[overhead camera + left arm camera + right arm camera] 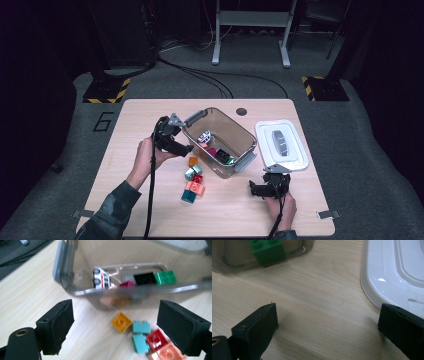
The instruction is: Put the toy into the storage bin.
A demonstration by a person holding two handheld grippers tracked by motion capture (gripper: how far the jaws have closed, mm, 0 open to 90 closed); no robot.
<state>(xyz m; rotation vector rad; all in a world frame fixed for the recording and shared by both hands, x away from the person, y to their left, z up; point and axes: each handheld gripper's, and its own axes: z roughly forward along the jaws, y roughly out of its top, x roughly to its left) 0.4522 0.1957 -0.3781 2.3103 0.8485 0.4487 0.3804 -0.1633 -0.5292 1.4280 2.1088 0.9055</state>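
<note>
My left gripper (176,141) stands apart, empty, beside the clear bin (235,131). Loose bricks (193,181) lie on the worktop (150,120) just before it. My right gripper (267,187): apart, empty.

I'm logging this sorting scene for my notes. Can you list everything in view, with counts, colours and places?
clear plastic bin: one, smoky see-through with grey latches, table centre, open.
toy car: one, white, inside the bin.
bricks inside the bin: black brick, green brick, magenta brick; possibly more, hard to tell.
loose toy bricks: about six, orange, teal, red and salmon, on the table beside the bin.
white plastic lid: one, with a grey handle, on the table right of the bin.
light wooden table: one, bearing everything.
left hand-held gripper: black, open, nothing between the pads, by the bin's near wall.
right hand-held gripper: black, open, empty, on the table near the lid.
</note>
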